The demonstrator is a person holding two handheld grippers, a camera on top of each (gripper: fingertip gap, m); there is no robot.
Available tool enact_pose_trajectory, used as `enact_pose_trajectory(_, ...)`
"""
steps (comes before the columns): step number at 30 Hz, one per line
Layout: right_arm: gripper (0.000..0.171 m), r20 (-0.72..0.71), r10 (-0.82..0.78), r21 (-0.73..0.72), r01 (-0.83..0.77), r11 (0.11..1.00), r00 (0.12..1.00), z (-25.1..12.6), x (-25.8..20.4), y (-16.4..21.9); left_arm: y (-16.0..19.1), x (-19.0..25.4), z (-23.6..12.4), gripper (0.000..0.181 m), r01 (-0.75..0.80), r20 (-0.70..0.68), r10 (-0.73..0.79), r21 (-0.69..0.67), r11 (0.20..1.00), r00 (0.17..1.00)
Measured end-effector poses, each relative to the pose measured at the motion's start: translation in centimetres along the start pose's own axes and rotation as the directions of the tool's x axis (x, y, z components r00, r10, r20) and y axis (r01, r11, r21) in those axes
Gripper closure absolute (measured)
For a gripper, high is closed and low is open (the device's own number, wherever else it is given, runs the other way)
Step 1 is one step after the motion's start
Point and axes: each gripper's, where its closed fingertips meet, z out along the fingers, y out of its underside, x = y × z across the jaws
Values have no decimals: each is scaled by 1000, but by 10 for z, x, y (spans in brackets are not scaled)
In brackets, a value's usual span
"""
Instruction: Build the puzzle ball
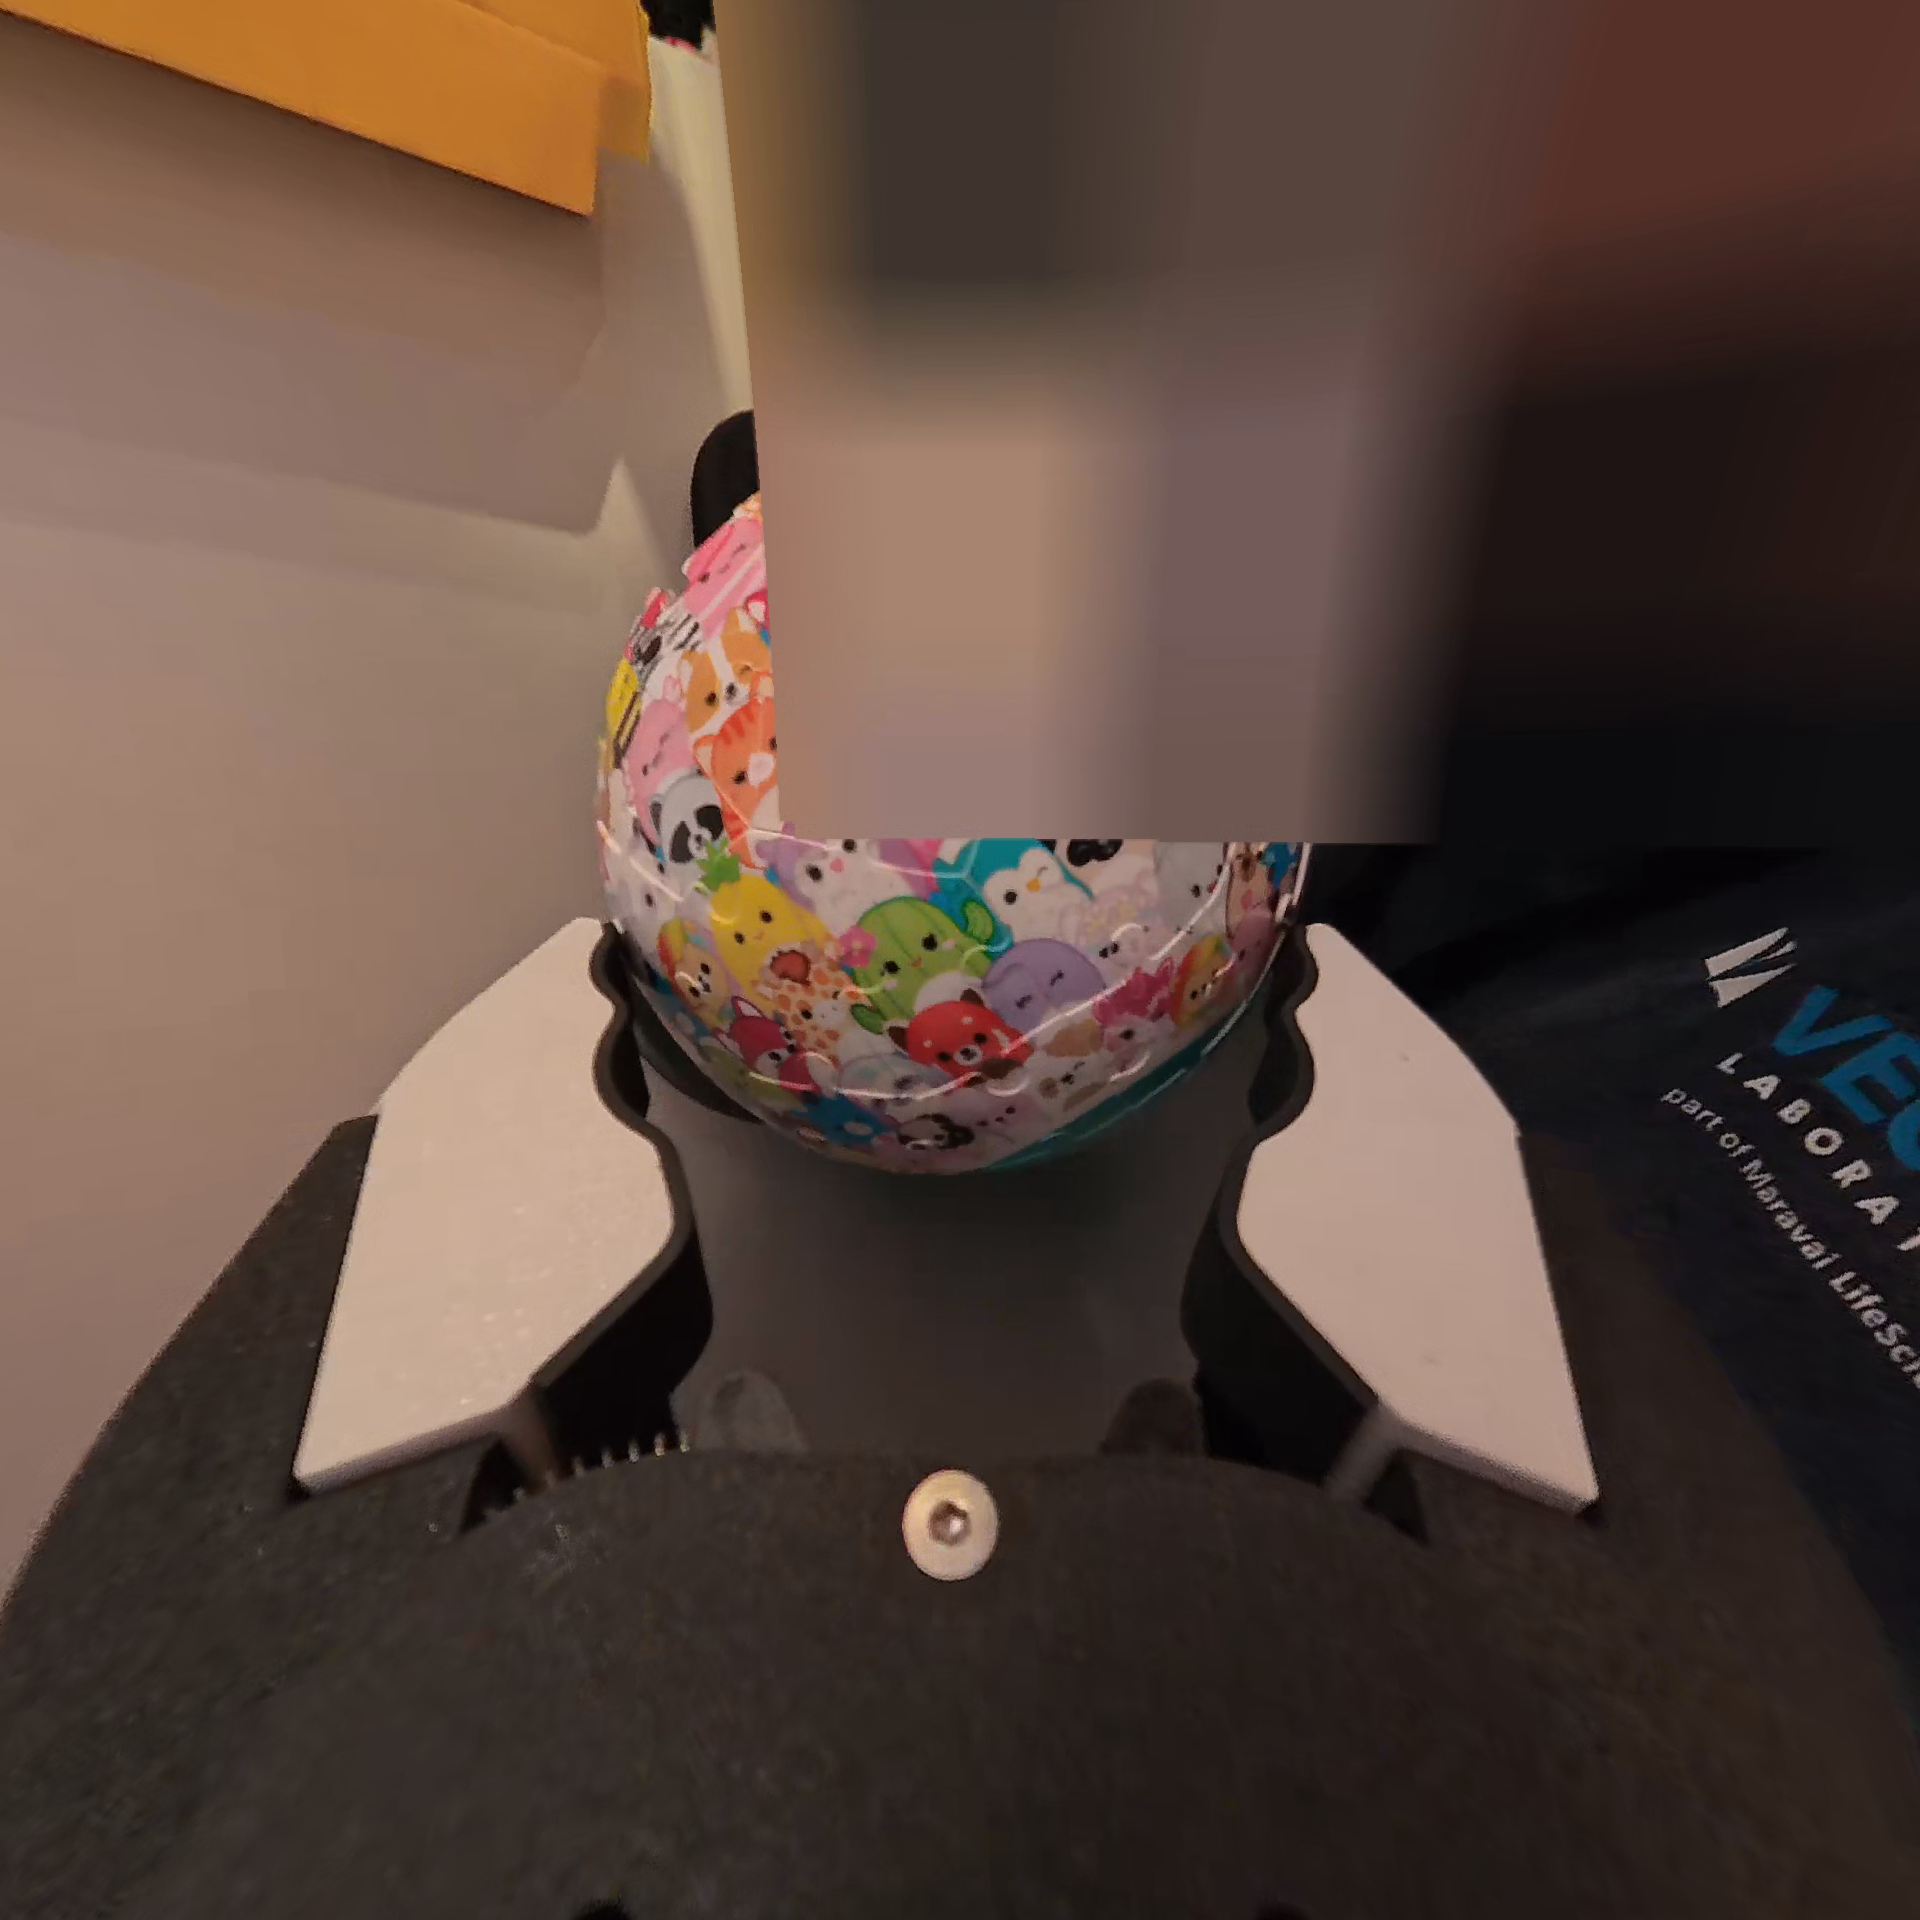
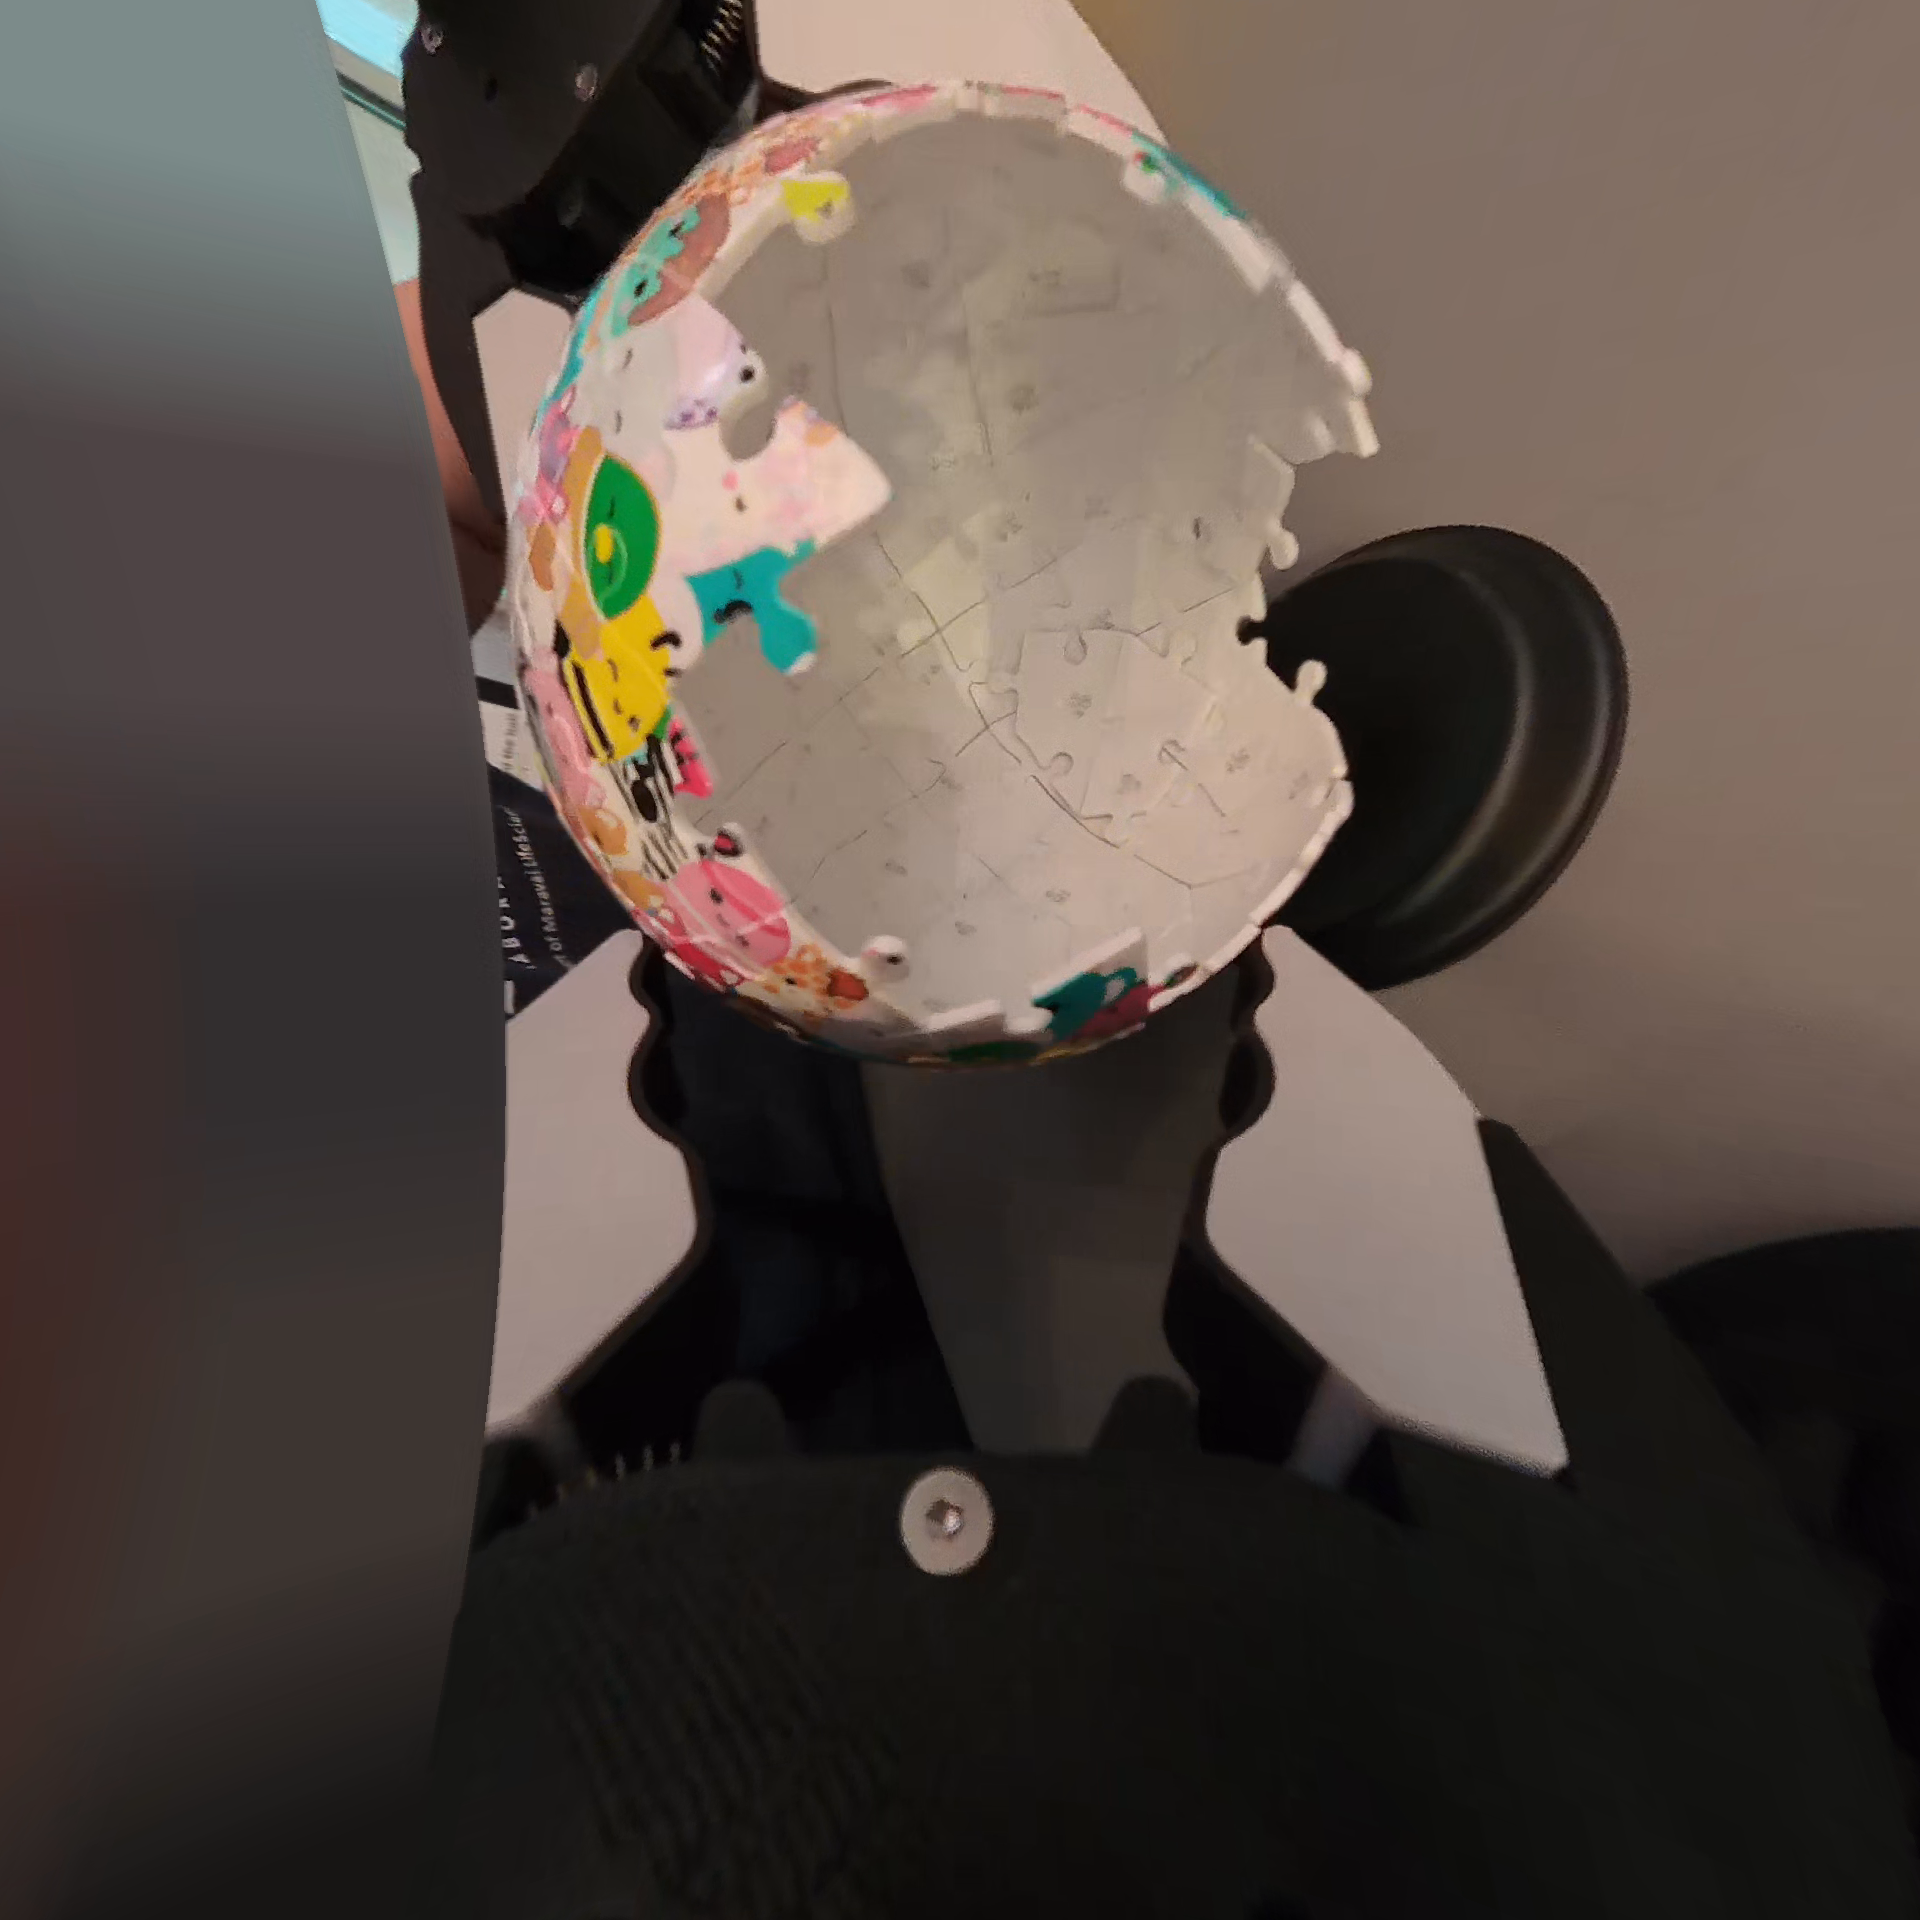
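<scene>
The puzzle ball (image 1: 914, 977) is a shell of colourful cartoon-animal pieces. In the left wrist view it sits between the tips of my left gripper (image 1: 956, 966), whose jaws press it on both sides; a blurred patch hides its upper part. In the right wrist view the ball (image 2: 623, 582) turns a large jagged opening toward the camera and shows its white inside (image 2: 1018, 623). Its lower edge sits between the tips of my right gripper (image 2: 951, 971) and touches both fingers. The left gripper (image 2: 582, 135) shows black behind the ball's upper left.
A black round padded object (image 2: 1455, 748) stands just behind the ball on the right. A dark cloth with white writing (image 1: 1714, 1143) lies to the right in the left wrist view. A yellow envelope (image 1: 416, 94) is at the top left on a pale surface.
</scene>
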Motion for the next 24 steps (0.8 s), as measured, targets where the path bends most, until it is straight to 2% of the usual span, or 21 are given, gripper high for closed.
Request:
enact_pose_trajectory(12, 67, -69, -22, 10, 23, 1000, 997, 1, 7, -3, 6, -7, 1, 66, -48, 9, 48, 22, 999, 999)
enact_pose_trajectory(24, 66, -64, -11, -2, 11, 1000, 998, -2, 10, 0, 4, -14, 3, 66, -36, -77, 37, 26, 999, 996)
